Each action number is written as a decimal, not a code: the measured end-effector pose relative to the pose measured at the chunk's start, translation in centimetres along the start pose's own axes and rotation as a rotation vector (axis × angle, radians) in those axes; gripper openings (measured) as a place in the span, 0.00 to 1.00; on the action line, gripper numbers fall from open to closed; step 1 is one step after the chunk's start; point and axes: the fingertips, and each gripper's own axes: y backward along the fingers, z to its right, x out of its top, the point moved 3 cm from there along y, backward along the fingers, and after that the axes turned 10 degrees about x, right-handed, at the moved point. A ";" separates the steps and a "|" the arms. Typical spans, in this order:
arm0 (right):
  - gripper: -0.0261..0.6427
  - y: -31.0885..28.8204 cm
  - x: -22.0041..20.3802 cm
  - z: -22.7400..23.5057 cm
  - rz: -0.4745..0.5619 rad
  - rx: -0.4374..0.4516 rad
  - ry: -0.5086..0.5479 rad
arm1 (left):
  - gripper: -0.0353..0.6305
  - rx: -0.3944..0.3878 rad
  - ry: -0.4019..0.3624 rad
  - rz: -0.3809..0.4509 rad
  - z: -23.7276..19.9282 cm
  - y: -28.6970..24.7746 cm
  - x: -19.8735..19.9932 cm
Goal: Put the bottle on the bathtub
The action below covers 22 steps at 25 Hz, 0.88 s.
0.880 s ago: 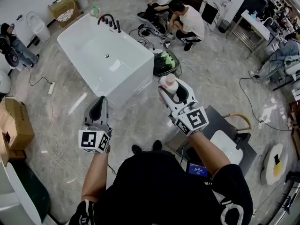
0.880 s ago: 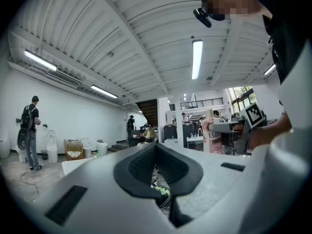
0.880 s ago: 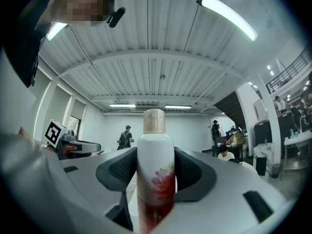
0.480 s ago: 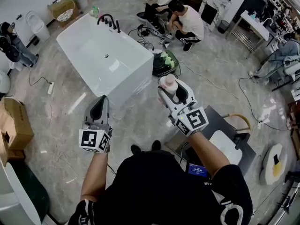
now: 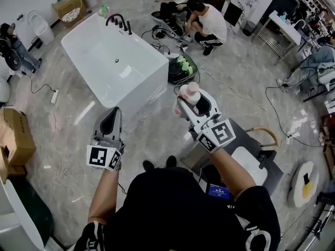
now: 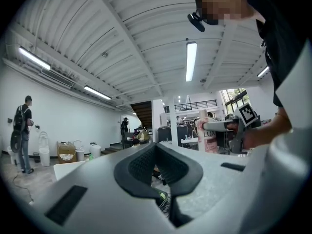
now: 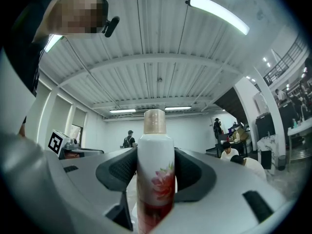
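My right gripper (image 5: 191,102) is shut on a white bottle (image 5: 189,93) with a pink flower print and a beige cap, held upright. In the right gripper view the bottle (image 7: 155,174) stands squeezed between both dark pads (image 7: 121,170). The white bathtub (image 5: 140,86) with a black faucet (image 5: 119,22) lies ahead and to the left on the marble floor. My left gripper (image 5: 110,120) hangs near the tub's near corner with its jaws closed together and nothing between them; its pads (image 6: 157,167) meet in the left gripper view, where the bottle (image 6: 208,134) also shows at the right.
Two people (image 5: 207,20) crouch on the floor beyond the tub, beside cables and a green-topped black case (image 5: 182,69). A cardboard box (image 5: 17,139) sits at the left, another (image 5: 68,8) behind the tub. A dark mat (image 5: 245,140) with a white stool (image 5: 252,163) lies at my right.
The tub and floor have slid slightly up and left in the head view as I step closer. Both grippers keep their pose, the bottle still held.
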 end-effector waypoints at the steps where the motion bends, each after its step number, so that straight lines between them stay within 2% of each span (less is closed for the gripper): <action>1: 0.39 0.2 -0.1 0.4 -0.001 0.002 -0.002 | 0.06 -0.004 -0.002 0.002 0.4 -0.2 0.0; 6: 0.39 0.7 -0.5 3.4 -0.014 0.007 0.003 | 0.06 -0.003 -0.009 0.011 2.4 -1.7 -0.3; 12: 0.39 1.4 -1.8 6.9 -0.039 0.016 0.004 | 0.06 0.007 0.001 -0.021 4.1 -4.6 -1.8; 17: 0.39 -0.7 -3.1 11.1 -0.051 0.015 -0.016 | 0.06 0.003 0.005 -0.037 3.1 -8.9 -2.8; 22: 0.39 -5.9 -5.5 15.5 -0.092 0.011 -0.028 | 0.06 -0.010 0.027 -0.043 -0.3 -15.4 -4.5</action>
